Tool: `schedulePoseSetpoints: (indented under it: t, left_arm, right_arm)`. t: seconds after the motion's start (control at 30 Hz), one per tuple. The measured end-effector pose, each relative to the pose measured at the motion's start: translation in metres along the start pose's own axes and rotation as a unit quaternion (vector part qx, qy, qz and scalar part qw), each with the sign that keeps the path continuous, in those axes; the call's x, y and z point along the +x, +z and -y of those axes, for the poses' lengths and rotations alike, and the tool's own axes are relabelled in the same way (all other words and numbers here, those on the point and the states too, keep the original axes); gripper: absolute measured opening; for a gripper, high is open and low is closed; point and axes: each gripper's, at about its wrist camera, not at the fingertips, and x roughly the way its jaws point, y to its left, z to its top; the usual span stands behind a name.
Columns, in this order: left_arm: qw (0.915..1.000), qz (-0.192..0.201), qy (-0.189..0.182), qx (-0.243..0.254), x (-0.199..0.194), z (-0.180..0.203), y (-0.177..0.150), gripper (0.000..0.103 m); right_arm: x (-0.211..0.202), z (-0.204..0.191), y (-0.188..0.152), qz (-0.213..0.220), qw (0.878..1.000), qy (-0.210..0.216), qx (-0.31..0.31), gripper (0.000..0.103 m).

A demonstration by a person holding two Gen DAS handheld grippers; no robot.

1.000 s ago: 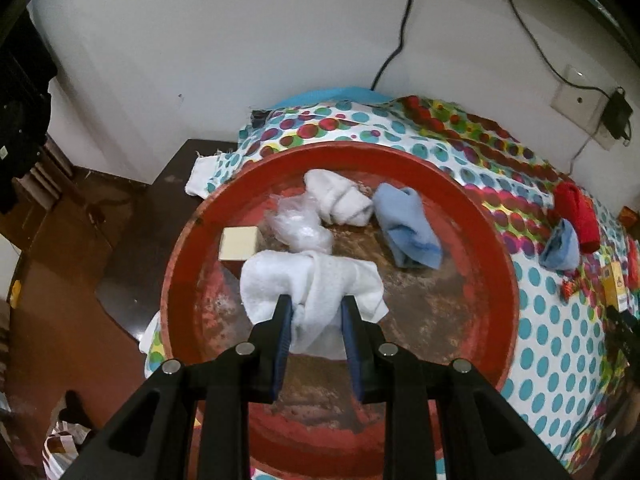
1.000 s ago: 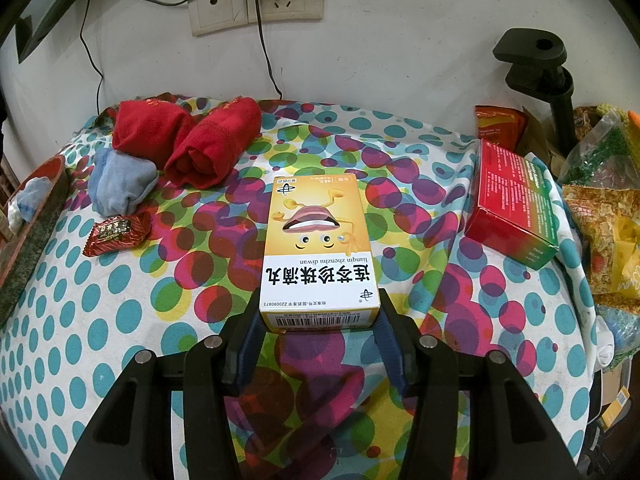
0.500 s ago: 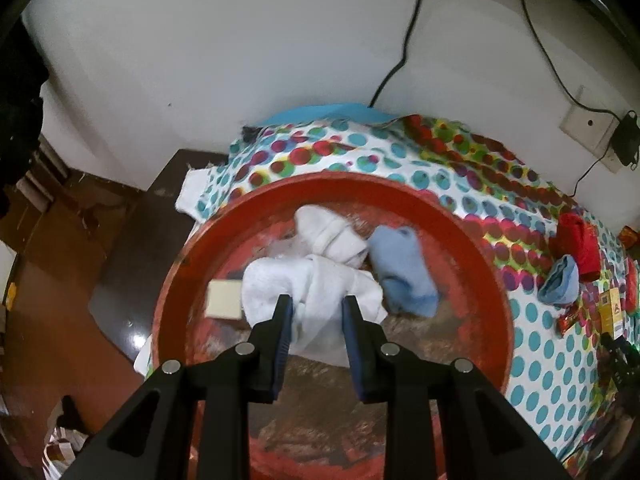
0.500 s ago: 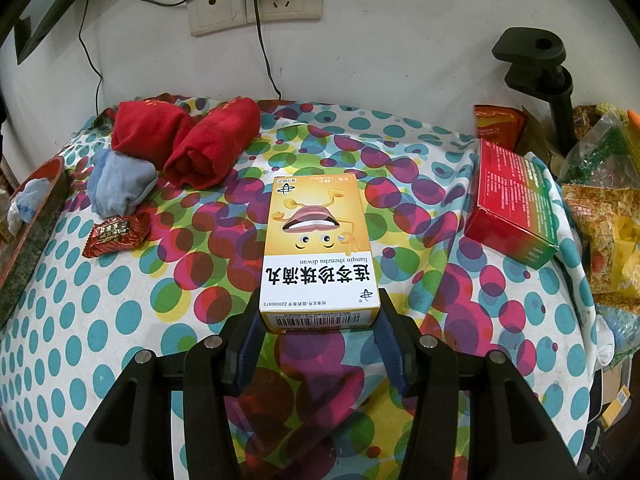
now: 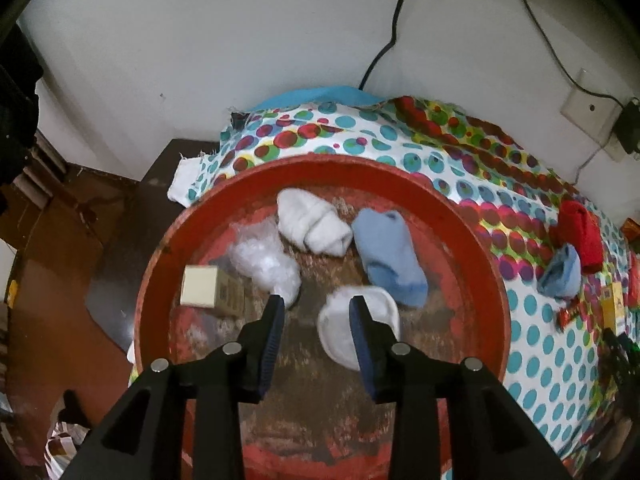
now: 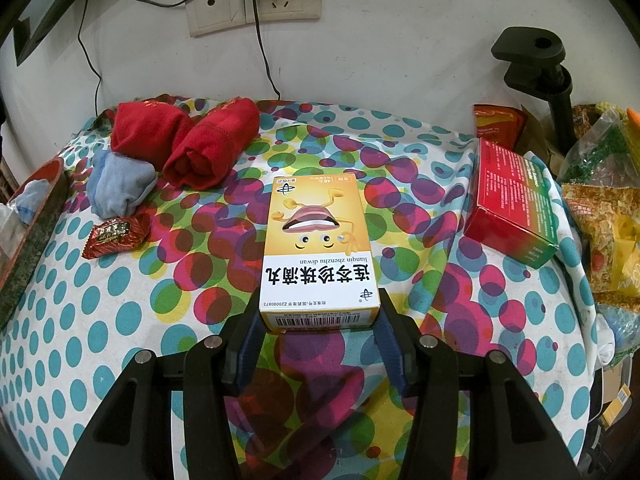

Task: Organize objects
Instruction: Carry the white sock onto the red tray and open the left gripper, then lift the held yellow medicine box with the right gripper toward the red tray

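The left gripper (image 5: 316, 320) hung over the red tray (image 5: 472, 248), its jaws just opening and parted, gripping nothing; the blurry white cloth (image 5: 340, 334) sat in the tray right by the right-hand jaw. Further back in the tray were a small box (image 5: 200, 292), crumpled plastic (image 5: 266, 266), a white roll (image 5: 312, 222) and a blue sock (image 5: 390, 256). The right gripper (image 6: 318, 330) was clamped on the near end of the yellow medicine box (image 6: 316, 248), which lay on the polka-dot worktop (image 6: 80, 340). Beyond it sat another blue sock (image 6: 118, 188) and red socks (image 6: 208, 148).
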Motion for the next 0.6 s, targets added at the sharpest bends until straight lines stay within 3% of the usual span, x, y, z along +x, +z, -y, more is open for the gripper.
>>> schedulePoseSetpoints:
  t: [0.37,0.6]
  left_arm:
    - [0.9975,0.054,-0.013,0.045,-0.052,0.008,-0.099,0.034]
    - [0.9953,0.079,-0.002,0.056,-0.066,0.006,-0.141,0.034]
  right_arm:
    - [-0.004,0.001,-0.001,0.007,1.0,-0.005,0.0,0.049]
    - [-0.002,-0.003,0.0,0.002,0.999,-0.032,-0.009,0.049]
